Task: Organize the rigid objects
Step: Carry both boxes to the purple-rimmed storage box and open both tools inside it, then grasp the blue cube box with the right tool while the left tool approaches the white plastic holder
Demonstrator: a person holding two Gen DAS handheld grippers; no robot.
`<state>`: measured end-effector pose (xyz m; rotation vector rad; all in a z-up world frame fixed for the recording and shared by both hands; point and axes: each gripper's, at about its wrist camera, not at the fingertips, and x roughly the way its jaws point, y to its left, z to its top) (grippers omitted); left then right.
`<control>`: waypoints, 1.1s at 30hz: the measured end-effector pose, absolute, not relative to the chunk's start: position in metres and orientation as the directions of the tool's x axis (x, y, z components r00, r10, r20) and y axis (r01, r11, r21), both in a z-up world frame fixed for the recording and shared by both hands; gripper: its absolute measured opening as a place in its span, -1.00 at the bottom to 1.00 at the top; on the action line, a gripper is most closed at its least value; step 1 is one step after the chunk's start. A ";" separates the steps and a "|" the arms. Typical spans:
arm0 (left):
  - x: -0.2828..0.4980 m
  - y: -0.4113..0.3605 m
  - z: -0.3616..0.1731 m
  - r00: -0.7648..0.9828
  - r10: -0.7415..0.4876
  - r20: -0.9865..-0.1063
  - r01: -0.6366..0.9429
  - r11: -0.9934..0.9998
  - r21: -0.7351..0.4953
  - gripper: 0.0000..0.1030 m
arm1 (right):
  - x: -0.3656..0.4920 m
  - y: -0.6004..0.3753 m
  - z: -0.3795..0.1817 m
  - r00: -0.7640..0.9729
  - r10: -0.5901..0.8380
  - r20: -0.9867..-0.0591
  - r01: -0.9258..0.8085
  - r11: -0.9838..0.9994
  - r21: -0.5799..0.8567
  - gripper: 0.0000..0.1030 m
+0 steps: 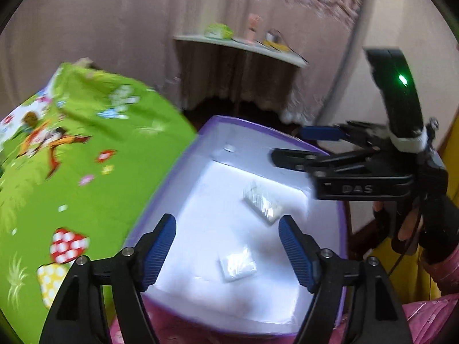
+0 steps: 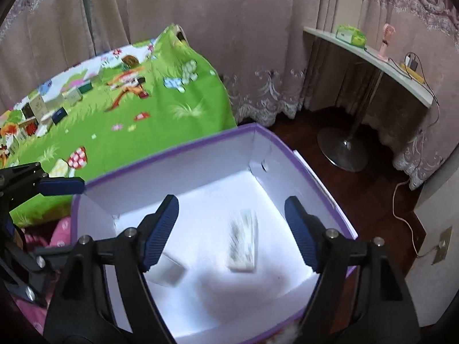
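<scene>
**Two packs in the box, a pile still waiting on the bed**

So the bed point(image 2: 137, 120) with the green cartoon sheet is taking up most of the left side, and at its far left edge a cluster of small boxes point(image 2: 43, 109) is still sitting there, well apart from everything else. I'm guessing those are what's left to sort, so the job is looking maybe partway done, not close to finished

The purple box point(image 2: 178, 154) is sitting right beside the bed, open top, white inside. Two small packs are lying on its floor: a longer printed pack point(image 2: 243, 242) toward the right, and a plain white pack point(image 2: 167, 269) toward the left, apart from each other and kind of scattered rather than lined up

Both tools are hovering over the box with nothing in them. The left gripper point(image 1: 227, 253) is standing wide with the white pack showing below the gap, and the right gripper point(image 2: 231, 230) is wide too, with the printed pack below it

Hard to make out: both packs are blurring, so I can't read any print. The white pack is partly hiding behind a finger in the right view. The little boxes on the bed are too small and smeared to count properly
</scene>
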<state>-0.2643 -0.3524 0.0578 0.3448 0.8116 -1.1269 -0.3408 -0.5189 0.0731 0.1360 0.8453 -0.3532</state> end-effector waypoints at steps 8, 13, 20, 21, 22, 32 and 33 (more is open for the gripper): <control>-0.177 -0.214 0.058 0.530 -0.470 -0.706 0.592 0.801 -0.089 0.48 | -0.275 -0.425 0.089 0.710 -0.098 -0.697 0.062 0.995 -0.077 0.78; -0.126 -0.109 0.032 0.614 -0.235 -0.754 0.310 0.950 -0.043 0.48 | -0.198 -0.337 0.075 0.661 0.050 -0.748 -0.181 0.979 -0.094 0.83; -0.087 -0.020 0.015 0.678 -0.054 -0.733 0.087 0.996 0.007 0.48 | -0.090 -0.290 0.048 0.598 0.200 -0.776 -0.108 0.980 0.169 0.78; -0.081 -0.010 0.013 0.673 -0.058 -0.737 0.060 0.998 -0.023 0.48 | -0.073 -0.289 0.049 0.610 0.209 -0.764 -0.061 0.974 0.218 0.77; -0.076 0.001 0.010 0.659 -0.087 -0.747 0.033 0.996 -0.086 0.48 | -0.059 -0.288 0.049 0.620 0.212 -0.755 -0.020 0.967 0.255 0.76; -0.088 0.031 0.004 0.671 -0.195 -0.715 0.016 0.968 -0.249 0.62 | 0.049 -0.230 0.037 0.574 0.103 -0.812 0.191 0.948 0.254 0.70; -0.089 0.031 0.005 0.672 -0.200 -0.712 0.017 0.967 -0.256 0.62 | 0.053 -0.225 0.033 0.559 0.075 -0.825 0.194 0.956 0.219 0.70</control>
